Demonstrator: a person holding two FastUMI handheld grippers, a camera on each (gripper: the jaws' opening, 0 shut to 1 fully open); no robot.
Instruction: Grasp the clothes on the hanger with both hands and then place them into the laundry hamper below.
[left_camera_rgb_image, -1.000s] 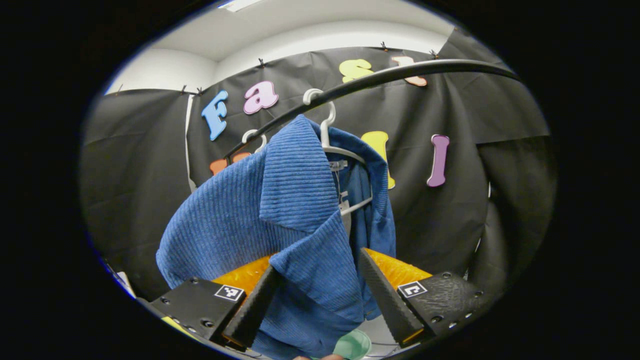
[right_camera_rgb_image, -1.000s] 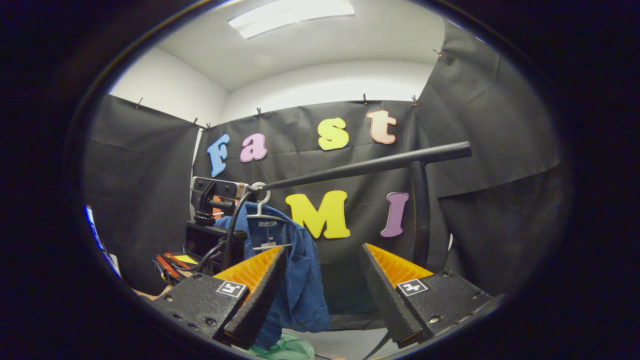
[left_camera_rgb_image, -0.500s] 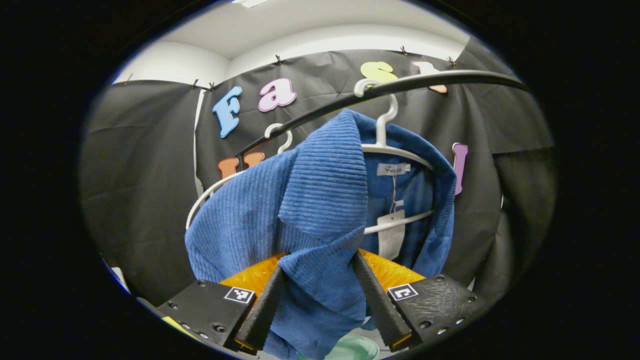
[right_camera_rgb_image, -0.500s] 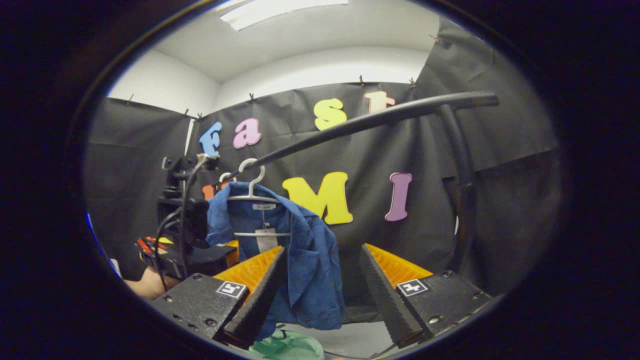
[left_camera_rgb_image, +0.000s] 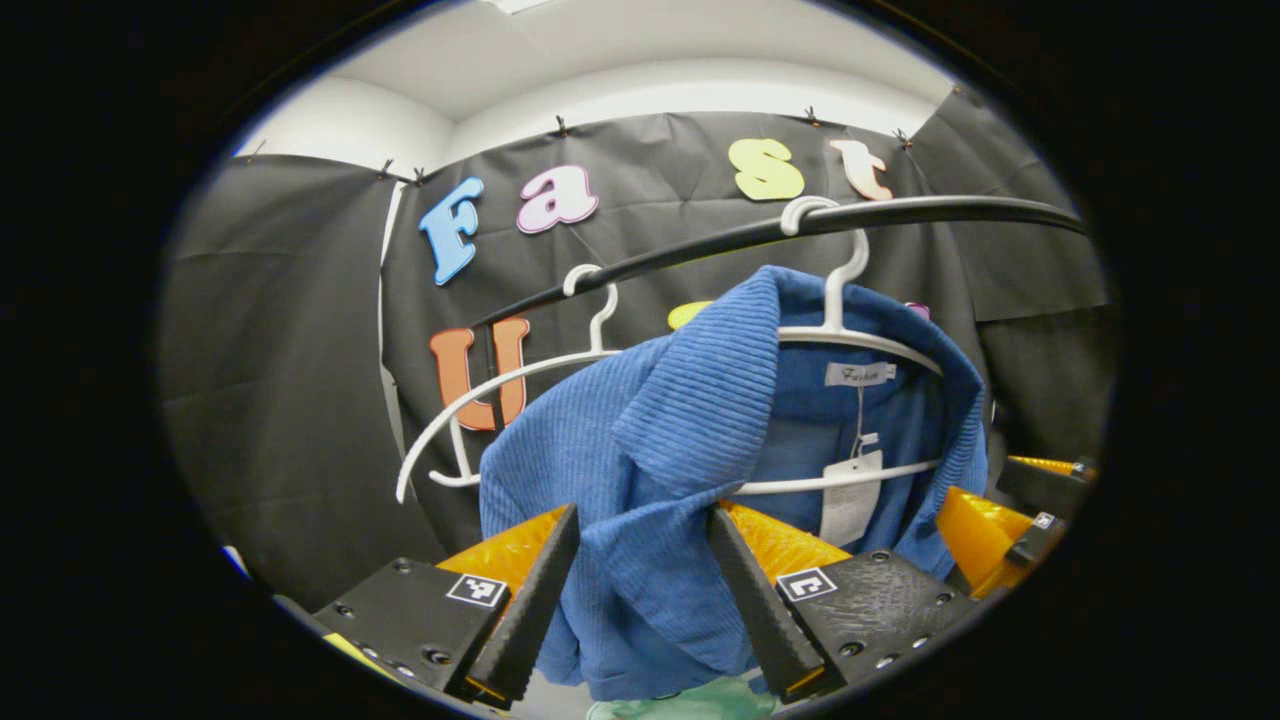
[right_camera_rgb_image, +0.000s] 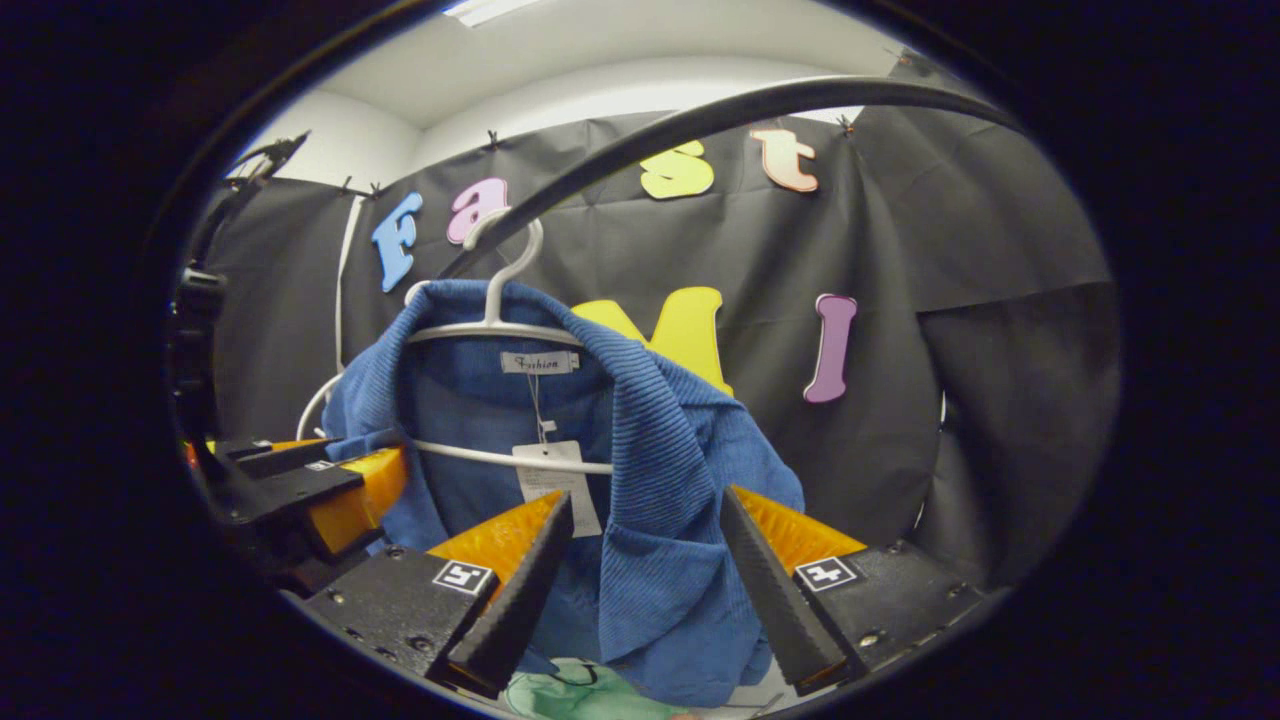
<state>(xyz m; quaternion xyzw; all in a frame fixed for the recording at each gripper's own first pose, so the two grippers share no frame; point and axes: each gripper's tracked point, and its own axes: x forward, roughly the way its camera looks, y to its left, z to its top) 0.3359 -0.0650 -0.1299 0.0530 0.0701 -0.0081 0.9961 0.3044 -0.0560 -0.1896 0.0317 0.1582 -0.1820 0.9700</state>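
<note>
Both the left gripper view and the right gripper view are looking up from close below at the same blue shirt (left_camera_rgb_image: 690, 470) (right_camera_rgb_image: 650, 480) on its white hanger (left_camera_rgb_image: 850, 335) (right_camera_rgb_image: 490, 325), filling each frame's center.

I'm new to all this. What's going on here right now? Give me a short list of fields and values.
garment: blue shirt, hung on a white hanger
rail: black bar holding that hanger and an empty white hanger
left gripper: open, fingers either side of the shirt's front edge
right gripper: open, fingers either side of the other front edge
hamper: green, glimpsed below
stage: shirt not yet off the hanger
</note>
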